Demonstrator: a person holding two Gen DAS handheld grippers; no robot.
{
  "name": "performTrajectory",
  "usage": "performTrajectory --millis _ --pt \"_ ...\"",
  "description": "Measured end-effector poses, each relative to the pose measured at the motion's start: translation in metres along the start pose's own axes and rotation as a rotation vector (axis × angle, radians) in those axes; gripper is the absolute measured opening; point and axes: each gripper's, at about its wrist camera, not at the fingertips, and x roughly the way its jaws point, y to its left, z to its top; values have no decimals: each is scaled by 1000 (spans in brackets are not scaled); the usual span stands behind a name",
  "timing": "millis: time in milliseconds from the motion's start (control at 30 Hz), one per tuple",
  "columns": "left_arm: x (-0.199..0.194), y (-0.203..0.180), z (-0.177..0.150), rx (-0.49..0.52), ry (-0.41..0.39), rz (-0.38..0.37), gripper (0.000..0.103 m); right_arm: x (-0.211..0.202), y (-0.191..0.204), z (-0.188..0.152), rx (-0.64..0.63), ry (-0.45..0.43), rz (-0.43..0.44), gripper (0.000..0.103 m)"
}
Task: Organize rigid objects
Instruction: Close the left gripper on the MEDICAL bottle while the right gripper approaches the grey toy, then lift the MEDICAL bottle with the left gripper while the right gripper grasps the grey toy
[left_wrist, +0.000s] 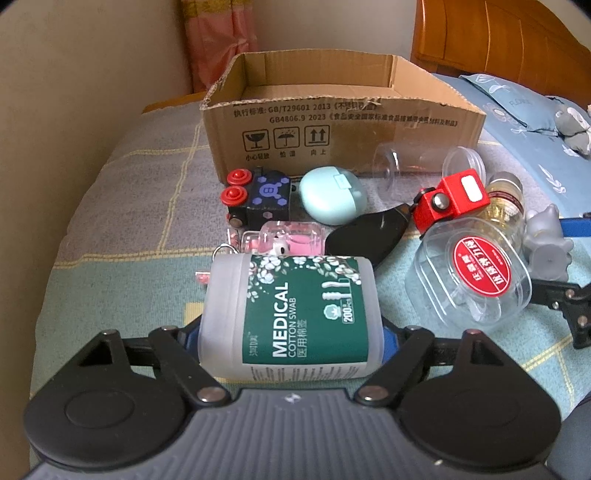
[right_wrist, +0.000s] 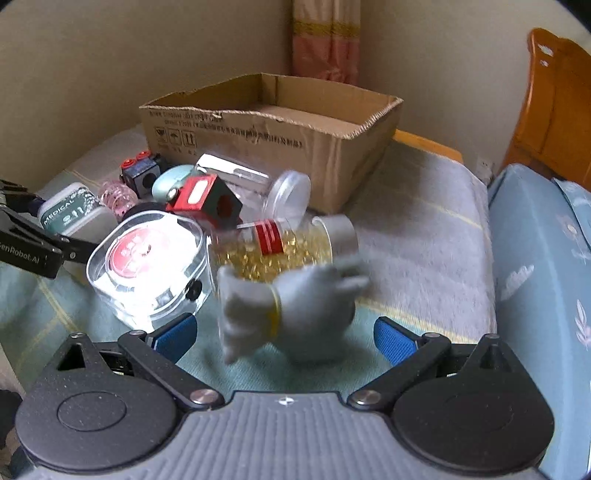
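The cotton swab box (left_wrist: 290, 315) lies on its side on the bed cover (left_wrist: 122, 206), label up, directly between the blue pads of the left gripper (left_wrist: 290, 338). Both pads press against its two ends, so the left gripper is clamped on the box.

Just beyond the box, ahead of the left gripper, sits a pink clear case (left_wrist: 284, 240) with a key ring, and beyond that a black toy block with two red knobs (left_wrist: 255, 201) and a pale green oval case (left_wrist: 332, 199). A black scoop-shaped piece (left_wrist: 369, 232) lies ahead and slightly right. Farther ahead stands the open cardboard box (left_wrist: 332, 125), its near wall torn along the top edge.

To the right of the left gripper lies a clear plastic tub with a red round label (left_wrist: 476, 273), with a red toy block (left_wrist: 450, 201) beyond it, touching or overlapping it in this view. A clear jar (left_wrist: 424, 166) lies on its side behind the red block.

In the right wrist view, a grey animal figure with a yellow collar (right_wrist: 291, 306) sits between the blue pads of the right gripper (right_wrist: 286, 336); the picture is blurred there. Clear gaps show on both sides, so the right gripper is released and grips nothing. Just ahead of the figure lies a bottle of yellow capsules (right_wrist: 288, 247) on its side, grey cap to the right. A blue patterned pillow (right_wrist: 543, 258) lies well to the right.
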Motion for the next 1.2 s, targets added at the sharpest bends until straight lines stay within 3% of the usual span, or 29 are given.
performTrajectory --millis 100,267,567,700,800,900,1200 --pt "0 0 0 -2 -1 2 83 2 -4 4 0 -1 13 98" --pt "0 0 0 0 0 2 83 1 -5 5 5 3 43 81" --pt "-1 0 1 8 2 -2 83 -18 15 3 31 76 -75 80" --pt "0 0 1 12 -1 -3 83 -15 24 -10 -23 92 -81 81" --pt "0 1 1 7 -2 -9 83 -14 16 -15 3 70 -34 84" --pt "0 2 0 6 1 -12 83 -10 6 -23 21 68 13 103" --pt "1 1 1 11 5 -6 83 -16 3 -41 -45 -46 68 103"
